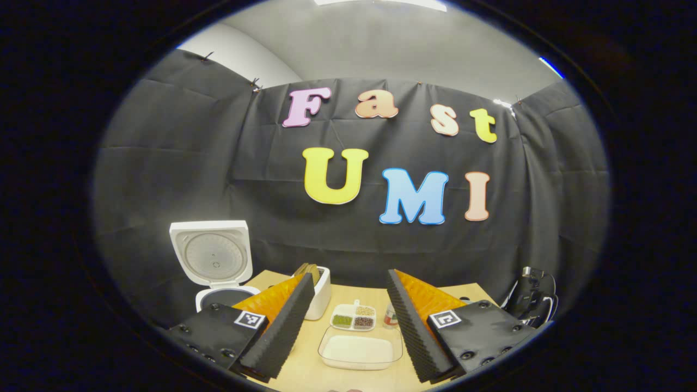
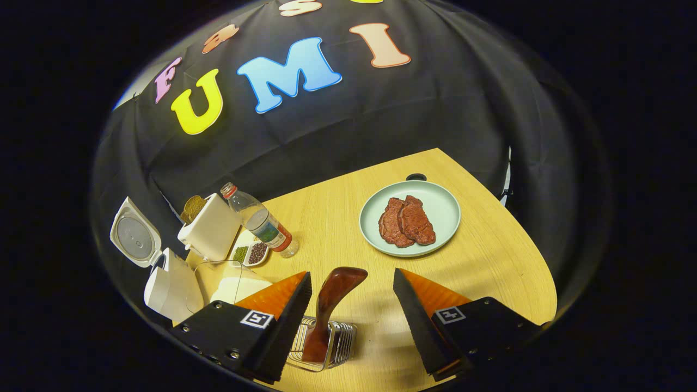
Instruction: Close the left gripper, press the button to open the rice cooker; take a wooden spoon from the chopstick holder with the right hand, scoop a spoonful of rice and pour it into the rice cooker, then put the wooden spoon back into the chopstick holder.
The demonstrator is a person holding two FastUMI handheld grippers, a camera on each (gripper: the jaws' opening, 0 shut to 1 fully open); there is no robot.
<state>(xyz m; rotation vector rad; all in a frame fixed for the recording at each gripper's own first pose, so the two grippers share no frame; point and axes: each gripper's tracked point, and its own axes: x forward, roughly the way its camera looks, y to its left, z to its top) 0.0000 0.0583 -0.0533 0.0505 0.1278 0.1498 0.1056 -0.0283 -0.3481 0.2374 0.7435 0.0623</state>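
Note:
The white rice cooker point(image 1: 209, 256) stands at the table's left with its lid up, and the right gripper view has it at the lower left point(image 2: 166, 291). A clear container of white rice point(image 1: 359, 351) lies just ahead of my left gripper point(image 1: 348, 326), which is open and holds nothing. A reddish-brown wooden spoon point(image 2: 331, 302) stands broad end up in a wire holder point(image 2: 343, 340). It sits between the fingers of my right gripper point(image 2: 351, 321), closer to the left one. That gripper is open, with a wide gap to the spoon on the right.
A white box with wooden utensils point(image 1: 320, 288) point(image 2: 209, 226) stands beside the cooker. Near it are a divided dish of beans point(image 1: 354, 317) and a lying water bottle point(image 2: 261, 223). A pale green plate point(image 2: 444, 209) with two meat slices sits on the wooden table point(image 2: 490, 267).

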